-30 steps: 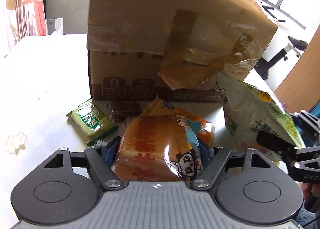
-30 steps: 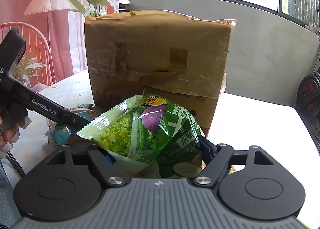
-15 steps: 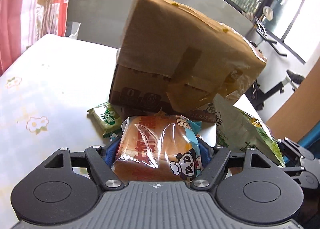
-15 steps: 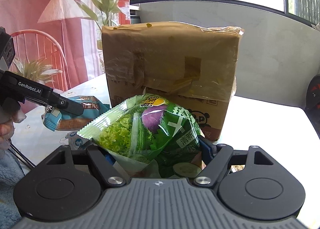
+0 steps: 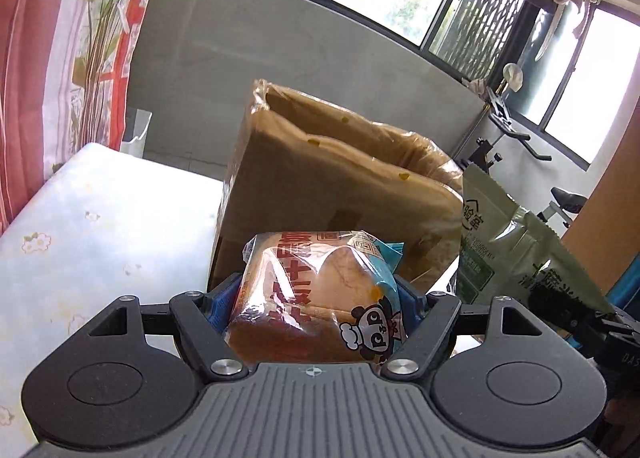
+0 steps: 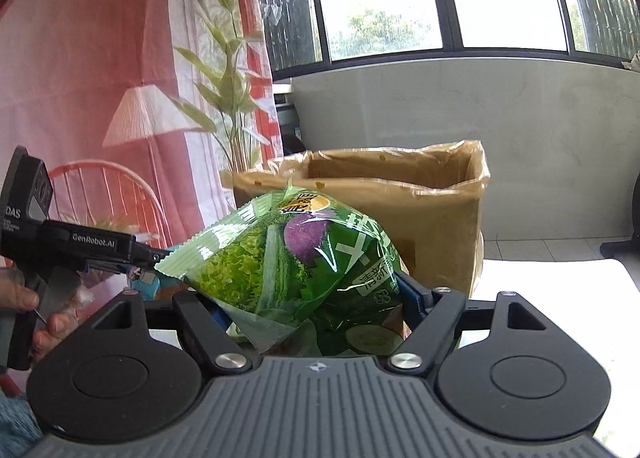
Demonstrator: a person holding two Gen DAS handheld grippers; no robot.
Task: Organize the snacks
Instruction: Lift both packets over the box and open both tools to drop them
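My left gripper (image 5: 316, 290) is shut on a wrapped bread loaf (image 5: 320, 298) with red lettering and a cartoon panda, held in the air before a tall open cardboard box (image 5: 332, 185). My right gripper (image 6: 316, 298) is shut on a green snack bag (image 6: 296, 258) printed with vegetables, raised near the box's (image 6: 400, 197) open top. In the left wrist view the green bag (image 5: 516, 250) hangs at the right. In the right wrist view the left gripper's body (image 6: 80, 246) and a hand (image 6: 24, 298) show at the left.
The box stands on a white table with a flowered cloth (image 5: 88, 225). Red and white curtains (image 6: 120, 57) hang at the left, a grey low wall (image 6: 480, 105) and windows lie behind the box. An exercise machine (image 5: 520, 145) stands beyond the table's right side.
Both grippers have risen with their packets. The box's open top has come into sight, and the snacks lying at its foot have dropped out of view.
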